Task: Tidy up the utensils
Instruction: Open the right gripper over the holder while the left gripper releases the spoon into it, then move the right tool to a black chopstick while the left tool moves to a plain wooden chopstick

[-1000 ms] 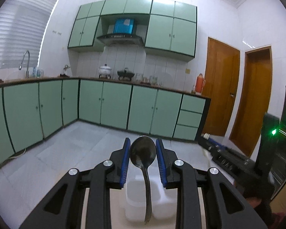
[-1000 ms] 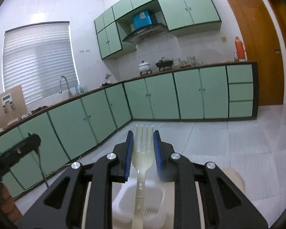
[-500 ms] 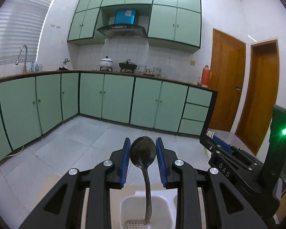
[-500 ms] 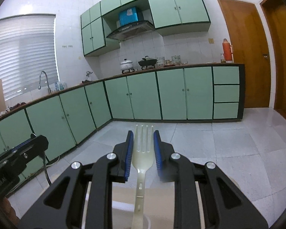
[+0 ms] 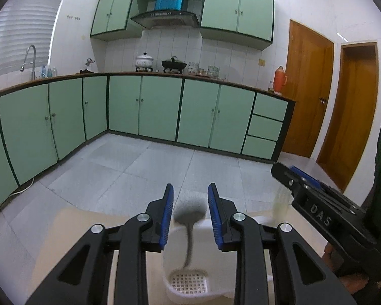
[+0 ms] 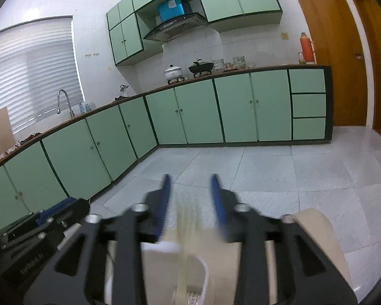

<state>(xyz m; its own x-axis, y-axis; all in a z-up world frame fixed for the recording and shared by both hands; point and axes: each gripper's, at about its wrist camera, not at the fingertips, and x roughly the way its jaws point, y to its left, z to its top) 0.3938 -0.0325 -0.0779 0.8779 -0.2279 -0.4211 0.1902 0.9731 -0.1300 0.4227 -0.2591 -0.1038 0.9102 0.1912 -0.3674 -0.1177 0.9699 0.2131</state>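
Observation:
My left gripper [image 5: 190,213] is open. A dark metal spoon [image 5: 190,218], blurred by motion, drops free between its fingers, handle down, into a white plastic utensil holder [image 5: 188,283] with a perforated bottom. My right gripper [image 6: 190,203] is open too. A pale plastic fork [image 6: 188,228], blurred, falls between its fingers into the same white holder [image 6: 203,274]. The right gripper also shows at the right of the left wrist view [image 5: 317,203], and the left gripper at the lower left of the right wrist view [image 6: 38,226].
The holder stands on a light wooden table [image 5: 63,241] with a rounded edge [image 6: 317,226]. Beyond it lie a tiled floor [image 5: 139,167], green base cabinets [image 5: 160,111] and two wooden doors [image 5: 307,89].
Both grippers have opened. The spoon and the fork, held upright before, have slipped out and are dropping into the holder. Both cameras have tilted up slightly.

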